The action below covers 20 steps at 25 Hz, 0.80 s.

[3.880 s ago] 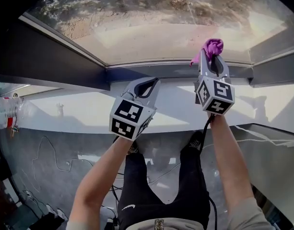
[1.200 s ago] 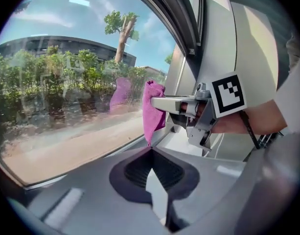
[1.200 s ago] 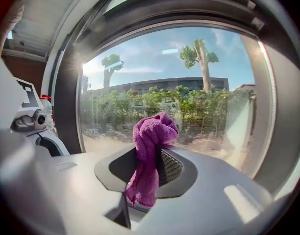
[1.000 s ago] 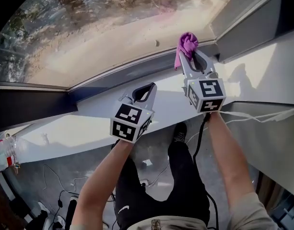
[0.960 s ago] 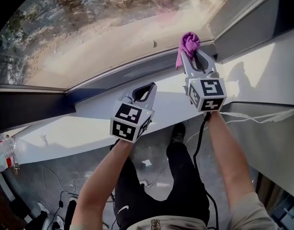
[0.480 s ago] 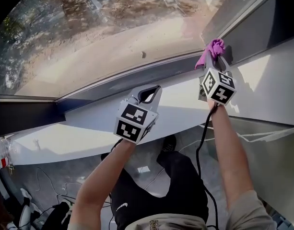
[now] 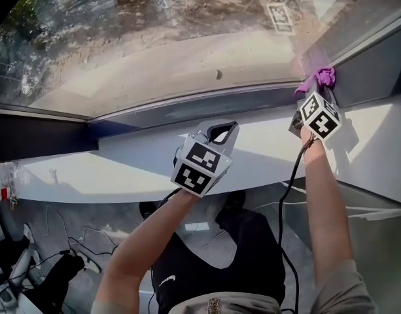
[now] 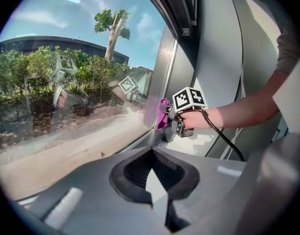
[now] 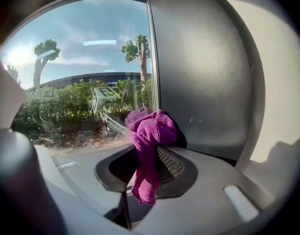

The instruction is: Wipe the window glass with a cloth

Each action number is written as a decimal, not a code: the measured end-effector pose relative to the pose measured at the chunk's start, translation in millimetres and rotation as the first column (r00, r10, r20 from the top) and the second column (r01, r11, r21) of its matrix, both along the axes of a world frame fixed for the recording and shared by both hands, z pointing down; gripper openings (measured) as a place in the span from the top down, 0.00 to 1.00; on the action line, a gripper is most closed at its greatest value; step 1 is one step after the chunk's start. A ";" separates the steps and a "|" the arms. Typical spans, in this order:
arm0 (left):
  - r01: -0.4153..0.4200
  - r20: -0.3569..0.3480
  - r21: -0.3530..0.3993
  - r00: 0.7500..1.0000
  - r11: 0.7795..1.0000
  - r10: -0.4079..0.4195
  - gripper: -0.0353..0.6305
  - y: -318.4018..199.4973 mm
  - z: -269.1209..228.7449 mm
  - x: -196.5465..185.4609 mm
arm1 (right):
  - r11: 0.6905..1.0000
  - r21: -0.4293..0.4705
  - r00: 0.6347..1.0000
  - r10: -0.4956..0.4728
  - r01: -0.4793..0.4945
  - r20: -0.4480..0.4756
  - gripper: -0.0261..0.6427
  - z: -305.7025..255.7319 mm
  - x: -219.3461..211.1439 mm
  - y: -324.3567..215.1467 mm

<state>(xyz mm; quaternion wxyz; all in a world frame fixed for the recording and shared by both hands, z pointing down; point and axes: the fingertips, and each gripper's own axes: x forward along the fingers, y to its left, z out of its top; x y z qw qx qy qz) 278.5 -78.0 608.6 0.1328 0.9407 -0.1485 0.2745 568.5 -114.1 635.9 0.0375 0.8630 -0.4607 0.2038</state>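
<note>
The window glass (image 7: 154, 38) fills the top of the head view. A purple cloth (image 7: 321, 77) is bunched in my right gripper (image 7: 316, 91), which is shut on it. The cloth sits at the glass's lower right corner, beside the dark side frame (image 7: 377, 64). In the right gripper view the cloth (image 9: 150, 133) hangs from the shut right gripper (image 9: 142, 173), and its faint reflection shows in the pane (image 9: 81, 58). My left gripper (image 7: 225, 131) hovers over the white sill (image 7: 108, 165), shut and holding nothing. The left gripper view shows its shut jaws and, beyond them, the cloth (image 8: 164, 119).
A small dark speck (image 7: 218, 74) sits low on the glass. A black cable (image 7: 289, 188) runs down from the right gripper. Below the sill lie loose cables on the floor (image 7: 69, 241), and a clear bottle (image 7: 2, 178) stands at the far left edge.
My right gripper has carried the cloth rightward along the bottom of the glass into the lower right corner. The left gripper has stayed shut above the sill.
</note>
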 end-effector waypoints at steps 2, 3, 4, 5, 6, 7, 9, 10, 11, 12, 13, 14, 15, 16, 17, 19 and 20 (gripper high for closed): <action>0.018 0.001 -0.003 1.000 1.000 -0.018 0.95 -4.6 0.0 -7.5 | 1.000 0.015 1.000 -0.009 0.009 0.008 0.79 -1.7 -8.6 -0.8; 0.029 -0.001 -0.008 1.000 1.000 -0.029 0.95 -6.4 -0.2 -11.5 | 0.999 0.020 1.000 -0.028 0.028 0.010 0.79 -1.8 -15.9 -2.2; 0.039 -0.003 -0.013 0.999 0.999 -0.039 0.95 -7.9 -0.4 -15.3 | 0.998 0.024 0.999 -0.054 0.054 0.008 0.79 -2.2 -24.3 -4.6; 0.048 -0.004 -0.017 0.999 0.999 -0.048 0.95 -8.9 -0.8 -18.9 | 0.996 0.027 0.997 -0.083 0.083 0.003 0.79 -3.2 -33.3 -7.4; 0.056 -0.005 -0.021 0.998 0.998 -0.056 0.95 -9.1 -1.1 -22.4 | 0.993 0.030 0.994 -0.113 0.113 -0.003 0.79 -4.8 -42.8 -10.4; 0.062 -0.006 -0.025 0.998 0.998 -0.062 0.95 -8.6 -1.5 -26.4 | 0.989 0.031 0.990 -0.143 0.143 -0.010 0.79 -6.6 -53.1 -13.2; 0.076 -0.008 -0.036 0.997 0.996 -0.076 0.95 -6.9 -3.0 -38.2 | 0.979 0.027 0.979 -0.201 0.201 -0.024 0.79 -10.6 -77.2 -18.3; 0.084 -0.010 -0.041 0.996 0.996 -0.085 0.95 -6.9 -4.0 -46.3 | 0.973 0.025 0.973 -0.227 0.228 -0.030 0.79 -12.7 -91.2 -20.7; 0.094 -0.012 -0.044 0.995 0.995 -0.094 0.95 -7.9 -4.7 -55.7 | 0.967 0.023 0.967 -0.252 0.253 -0.035 0.79 -14.6 -106.2 -23.2; 0.103 -0.014 -0.044 0.995 0.994 -0.104 0.95 -9.7 -5.0 -66.5 | 0.961 0.021 0.960 -0.276 0.277 -0.040 0.79 -16.1 -122.3 -25.8; 0.112 -0.015 -0.045 0.993 0.993 -0.113 0.95 -12.3 -5.2 -78.6 | 0.953 0.020 0.953 -0.301 0.302 -0.044 0.79 -17.1 -139.8 -28.7; 0.123 -0.015 -0.045 0.992 0.991 -0.124 0.95 -15.4 -5.4 -92.0 | 0.945 0.020 0.944 -0.325 0.327 -0.047 0.79 -18.1 -158.3 -31.8; 0.135 -0.016 -0.047 0.991 0.990 -0.136 0.95 -18.7 -6.1 -106.0 | 0.936 0.021 0.936 -0.349 0.350 -0.048 0.79 -19.2 -177.3 -35.0; 0.149 -0.018 -0.049 0.988 0.988 -0.150 0.95 -21.8 -7.0 -120.1 | 0.929 0.023 0.928 -0.369 0.371 -0.047 0.79 -20.5 -196.0 -38.0; 0.164 -0.021 -0.051 0.986 0.985 -0.166 0.95 -24.5 -8.1 -133.9 | 0.922 0.024 0.921 -0.386 0.388 -0.044 0.79 -22.0 -213.6 -40.9; 0.194 -0.026 -0.055 0.980 0.979 -0.196 0.95 -28.7 -9.6 -160.6 | 0.910 0.026 0.910 -0.412 0.413 -0.038 0.79 -24.1 -245.7 -47.0; 0.208 -0.026 -0.057 0.977 0.977 -0.209 0.95 -30.0 -9.9 -174.0 | 0.905 0.027 0.905 -0.424 0.425 -0.035 0.79 -24.7 -261.3 -50.2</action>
